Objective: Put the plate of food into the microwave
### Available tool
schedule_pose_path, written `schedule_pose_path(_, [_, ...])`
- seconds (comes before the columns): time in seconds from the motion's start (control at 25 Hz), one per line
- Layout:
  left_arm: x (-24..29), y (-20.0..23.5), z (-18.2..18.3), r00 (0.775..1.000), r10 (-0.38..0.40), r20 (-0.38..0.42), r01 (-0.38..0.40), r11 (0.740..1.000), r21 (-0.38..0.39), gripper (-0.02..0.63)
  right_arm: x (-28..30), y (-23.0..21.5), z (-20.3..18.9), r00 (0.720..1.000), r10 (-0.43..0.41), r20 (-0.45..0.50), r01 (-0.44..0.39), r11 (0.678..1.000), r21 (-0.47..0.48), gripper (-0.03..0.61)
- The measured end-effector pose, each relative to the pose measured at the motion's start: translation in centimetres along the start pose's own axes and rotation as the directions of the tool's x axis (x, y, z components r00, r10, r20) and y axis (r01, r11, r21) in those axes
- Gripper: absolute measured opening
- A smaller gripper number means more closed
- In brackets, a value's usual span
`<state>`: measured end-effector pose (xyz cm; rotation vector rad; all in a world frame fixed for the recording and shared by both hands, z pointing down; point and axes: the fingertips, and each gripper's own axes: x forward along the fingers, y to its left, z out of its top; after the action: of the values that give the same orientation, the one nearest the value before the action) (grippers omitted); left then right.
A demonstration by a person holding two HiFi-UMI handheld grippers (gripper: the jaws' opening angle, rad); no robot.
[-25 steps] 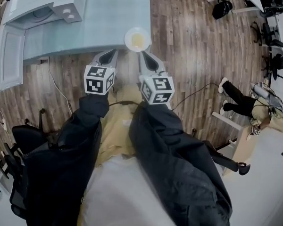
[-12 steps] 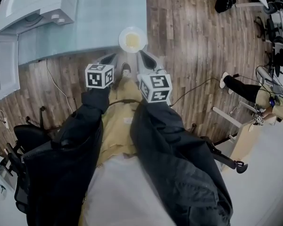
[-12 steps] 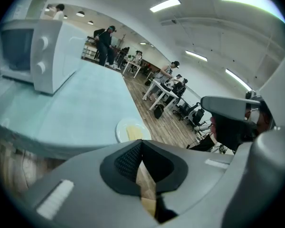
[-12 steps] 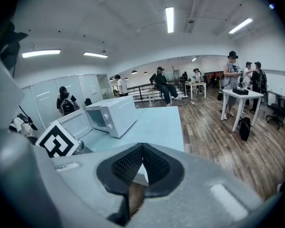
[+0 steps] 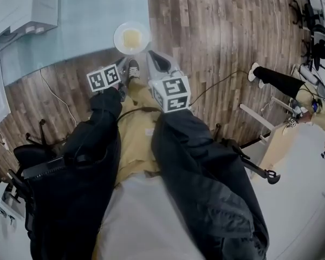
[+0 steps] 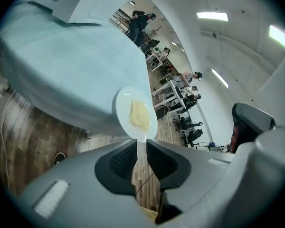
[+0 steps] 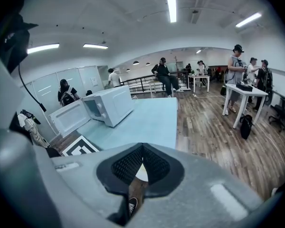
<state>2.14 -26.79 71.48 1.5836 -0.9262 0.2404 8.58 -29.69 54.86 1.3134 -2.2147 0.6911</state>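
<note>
A white plate [image 5: 131, 38] with pale yellow food sits on the near corner of the light blue table [image 5: 92, 15]. The left gripper view shows the same plate [image 6: 135, 113] at the table's edge. My left gripper [image 5: 121, 67] hangs below that corner, short of the plate. Its jaws have just been opening and stand slightly apart [image 6: 141, 148] with nothing between them. My right gripper [image 5: 152, 57] sits just right of the plate, with its pads meeting at the tips [image 7: 140, 152] and holding nothing. The white microwave [image 7: 109, 106] stands at the table's far end with its door [image 7: 69, 118] swung open.
Wooden floor surrounds the table. A cable [image 5: 216, 88] trails across the floor on the right. Black office chairs [image 5: 32, 156] stand at the lower left. Several people stand by white desks [image 7: 242, 91] in the background. A seated person's legs [image 5: 281, 80] reach in from the right.
Both grippers have dropped lower and drawn back from the table edge. The left one has rolled, so its marker cube now sits tilted. The plate stays on the table corner.
</note>
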Motion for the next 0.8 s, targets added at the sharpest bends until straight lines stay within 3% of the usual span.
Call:
schedule_pose_path(0.4, [3.2,1.1,-0.7,1.000,-0.025,0.019,0.029,0.975,-0.220,0.161,1.6,-2.1,-1.1,0.997,0.063,-0.053,-0.064,0.998,-0.021,0.000])
schedule_pose_path(0.68, [4.6,1.4,0.3,0.987,-0.104,0.119,0.139,0.928,-0.346,0.152,1.3,-3.7,-2.2,0.997,0.043,-0.067,-0.044,0.999,-0.006,0.000])
schedule_pose_path(0.8, [5.1,1.8,0.7,0.977,-0.134,0.164,0.190,0.896,-0.401,0.079,0.7,-4.3,-2.7,0.997,0.032,-0.077,-0.032,0.999,0.000,0.000])
